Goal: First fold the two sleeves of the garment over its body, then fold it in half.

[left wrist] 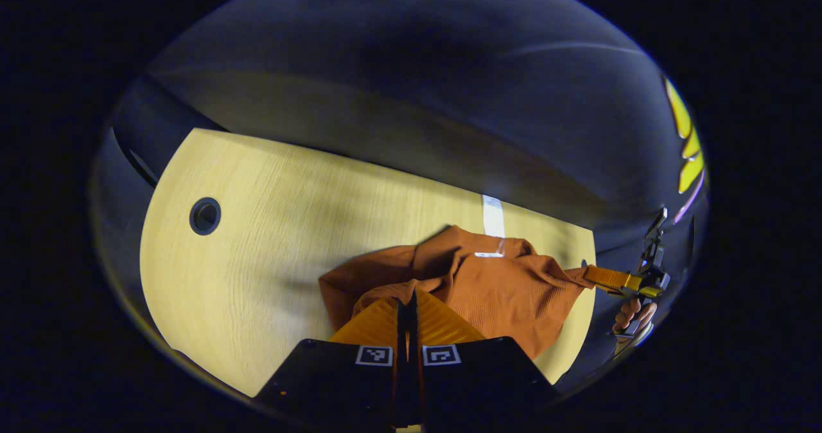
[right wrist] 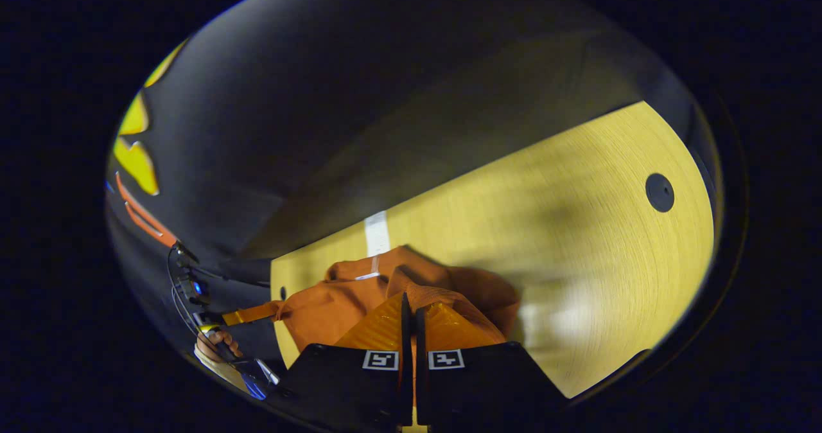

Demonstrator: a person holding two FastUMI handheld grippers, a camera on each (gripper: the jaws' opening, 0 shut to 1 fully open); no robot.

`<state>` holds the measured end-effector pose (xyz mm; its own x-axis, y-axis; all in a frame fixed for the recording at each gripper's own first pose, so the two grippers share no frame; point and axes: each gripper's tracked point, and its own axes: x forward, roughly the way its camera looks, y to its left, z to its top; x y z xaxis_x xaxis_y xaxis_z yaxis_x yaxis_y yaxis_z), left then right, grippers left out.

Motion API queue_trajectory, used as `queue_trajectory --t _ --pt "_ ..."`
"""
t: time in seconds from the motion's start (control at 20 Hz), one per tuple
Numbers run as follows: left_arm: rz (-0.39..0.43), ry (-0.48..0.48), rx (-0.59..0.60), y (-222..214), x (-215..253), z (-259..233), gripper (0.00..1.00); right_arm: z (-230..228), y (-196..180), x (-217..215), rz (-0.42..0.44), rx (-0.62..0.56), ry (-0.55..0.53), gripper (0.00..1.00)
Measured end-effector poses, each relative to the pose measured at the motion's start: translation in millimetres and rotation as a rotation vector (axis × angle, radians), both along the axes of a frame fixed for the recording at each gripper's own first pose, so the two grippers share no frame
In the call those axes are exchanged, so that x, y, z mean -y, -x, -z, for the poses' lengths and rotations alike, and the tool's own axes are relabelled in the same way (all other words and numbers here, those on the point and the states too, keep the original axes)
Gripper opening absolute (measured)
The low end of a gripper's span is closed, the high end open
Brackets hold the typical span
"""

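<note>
- Left gripper (left wrist: 407,304) fingers pressed together, pinching orange garment (left wrist: 494,285)
- Right gripper (right wrist: 408,304) likewise clamped on the bunched cloth
- Garment lies crumpled on wooden table (left wrist: 257,240)

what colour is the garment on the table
Rust orange, with a fine ribbed texture. The garment shows best in the left gripper view, lying bunched on the table.

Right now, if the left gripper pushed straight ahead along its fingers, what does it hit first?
The garment: the left gripper is already shut on its cloth, so more bunched fabric lies just ahead. Beyond that, probably the table, though depth is hard to judge.
</note>
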<state>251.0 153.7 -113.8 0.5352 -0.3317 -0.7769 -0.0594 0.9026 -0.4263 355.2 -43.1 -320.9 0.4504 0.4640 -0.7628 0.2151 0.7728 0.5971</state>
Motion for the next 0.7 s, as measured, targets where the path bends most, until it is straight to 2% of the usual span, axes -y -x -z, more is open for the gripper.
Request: queue_trajectory --t 0.05,0.15,0.3,0.35,0.5,0.6,0.65,0.7 --pt "-0.025 0.021 -0.005 -3.7 -0.5 4.9 0.07 4.9 -2.8 0.5 0.034 -0.004 -0.022 0.02" --pt "-0.049 0.059 0.005 -6.9 -2.5 7.6 0.03 3.2 -6.4 5.2 0.089 -0.015 -0.045 0.05" --pt "-0.014 0.103 0.012 -8.7 -1.8 5.9 0.03 -8.8 -9.5 17.9 0.132 -0.022 -0.099 0.07" --pt "-0.014 0.111 0.013 -9.2 1.3 7.4 0.03 -9.0 -10.5 17.7 0.142 -0.017 -0.108 0.1" --pt "-0.026 0.141 0.012 -11.4 3.1 7.0 0.05 -8.3 -12.8 15.6 0.159 -0.002 -0.095 0.12" --pt "-0.029 0.213 0.044 -18.7 11.2 -2.2 0.07 -13.9 -12.9 10.1 0.173 0.01 -0.135 0.24" --pt "-0.044 0.219 0.053 -21.9 13.1 -0.5 0.08 -12.2 -13.2 11.9 0.183 0.02 -0.13 0.24" --pt "-0.067 0.199 0.052 -24.3 10.6 8.7 0.18 -15.8 -13.5 10.3 0.196 0.037 -0.151 0.16"
